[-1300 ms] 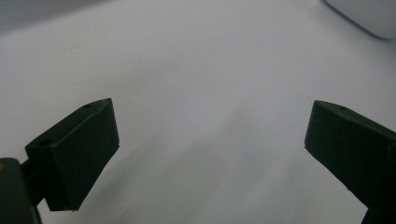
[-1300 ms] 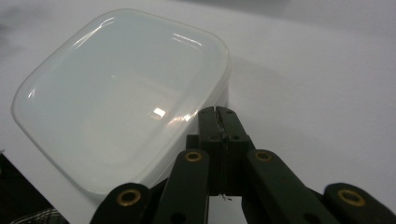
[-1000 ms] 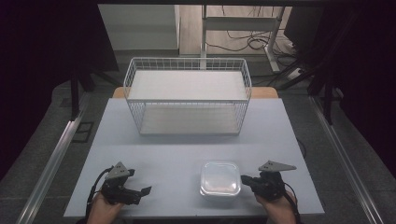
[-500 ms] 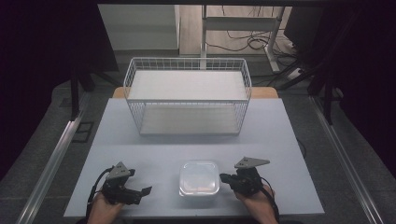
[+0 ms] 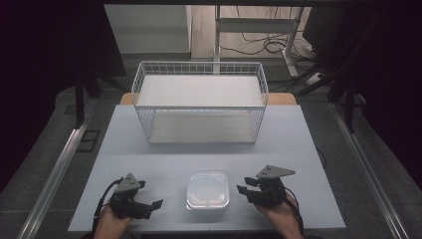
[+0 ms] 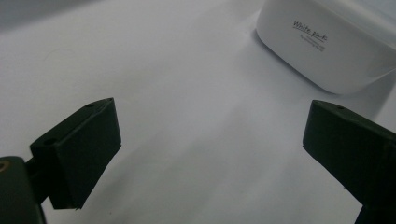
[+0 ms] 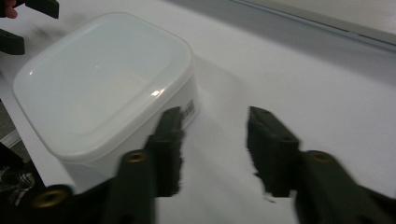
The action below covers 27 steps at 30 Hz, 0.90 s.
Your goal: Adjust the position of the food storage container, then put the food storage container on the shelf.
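A white lidded plastic container (image 5: 207, 190) sits on the pale table (image 5: 169, 164) near its front edge, between my two grippers. My left gripper (image 5: 148, 194) rests to its left, with its jaws spread wide and nothing between them. In the left gripper view (image 6: 212, 116) the container (image 6: 327, 42) lies ahead at the upper right, apart from the jaws. My right gripper (image 5: 245, 188) is just right of the container, open. In the right gripper view (image 7: 212, 116) its left finger (image 7: 170, 140) stands close beside the container's (image 7: 102, 79) side wall, and the gap holds only table.
A white wire basket (image 5: 199, 63) with a shelf stands at the back middle of the table. The other gripper (image 7: 28, 23) shows at the top left of the right gripper view. Metal rails (image 5: 54, 169) run along both sides of the table.
The container has slid left across the table's front, and my right gripper moved left with it. The left gripper has stayed in place.
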Each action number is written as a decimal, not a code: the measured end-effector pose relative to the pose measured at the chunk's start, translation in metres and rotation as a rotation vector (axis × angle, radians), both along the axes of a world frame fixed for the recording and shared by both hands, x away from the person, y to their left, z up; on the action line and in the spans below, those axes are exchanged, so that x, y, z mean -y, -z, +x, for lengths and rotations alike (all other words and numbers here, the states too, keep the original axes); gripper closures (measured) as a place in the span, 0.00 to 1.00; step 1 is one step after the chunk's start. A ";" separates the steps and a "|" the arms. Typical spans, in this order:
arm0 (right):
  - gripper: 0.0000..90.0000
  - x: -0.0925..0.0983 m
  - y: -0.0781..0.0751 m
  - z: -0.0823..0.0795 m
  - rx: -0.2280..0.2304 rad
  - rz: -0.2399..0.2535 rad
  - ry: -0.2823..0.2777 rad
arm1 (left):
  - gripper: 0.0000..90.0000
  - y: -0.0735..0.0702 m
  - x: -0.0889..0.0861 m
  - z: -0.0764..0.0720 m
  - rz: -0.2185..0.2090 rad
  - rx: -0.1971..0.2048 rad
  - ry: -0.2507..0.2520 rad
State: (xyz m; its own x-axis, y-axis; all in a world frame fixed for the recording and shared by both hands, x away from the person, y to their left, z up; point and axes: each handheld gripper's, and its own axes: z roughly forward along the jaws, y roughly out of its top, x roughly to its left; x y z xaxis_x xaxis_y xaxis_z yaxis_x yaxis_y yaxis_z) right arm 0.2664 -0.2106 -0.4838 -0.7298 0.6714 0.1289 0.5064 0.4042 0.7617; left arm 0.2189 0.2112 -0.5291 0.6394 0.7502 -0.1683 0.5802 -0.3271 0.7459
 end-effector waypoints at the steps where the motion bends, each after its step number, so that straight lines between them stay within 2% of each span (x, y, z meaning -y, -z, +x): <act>1: 0.34 0.003 0.002 -0.001 0.011 -0.002 -0.016 | 0.04 0.000 0.001 0.000 0.001 0.001 0.004; 2: 0.27 0.004 0.004 -0.001 0.028 -0.006 -0.025 | 0.04 0.000 0.002 0.000 0.002 0.001 0.007; 3: 0.27 0.004 0.004 -0.001 0.028 -0.006 -0.025 | 0.04 0.000 0.002 0.000 0.002 0.001 0.007; 4: 0.15 0.006 0.007 -0.002 0.053 -0.014 -0.029 | 0.04 0.000 0.002 0.000 0.004 0.004 0.008; 5: 0.10 0.006 0.009 -0.003 0.063 -0.027 -0.018 | 0.04 0.000 0.002 0.000 0.004 0.004 0.008; 9: 0.03 0.008 0.015 -0.003 0.059 -0.057 -0.027 | 0.03 0.002 0.001 0.000 0.014 0.016 -0.002; 12: 0.02 0.009 0.018 -0.002 0.047 -0.058 -0.034 | 0.03 0.003 0.001 0.000 0.014 0.021 -0.004; 16: 0.01 0.009 0.018 -0.002 0.047 -0.057 -0.034 | 0.02 0.003 0.000 0.000 -0.010 0.036 -0.003; 18: 0.01 0.009 0.016 -0.002 0.052 -0.057 -0.028 | 0.02 0.004 -0.001 0.001 0.001 0.047 -0.007; 24: 0.01 0.009 0.012 -0.001 0.052 -0.036 -0.021 | 0.02 0.001 0.001 0.002 -0.042 0.050 0.000; 27: 0.03 0.006 0.007 -0.001 0.046 -0.016 -0.025 | 0.04 -0.002 0.007 0.003 -0.071 0.027 0.023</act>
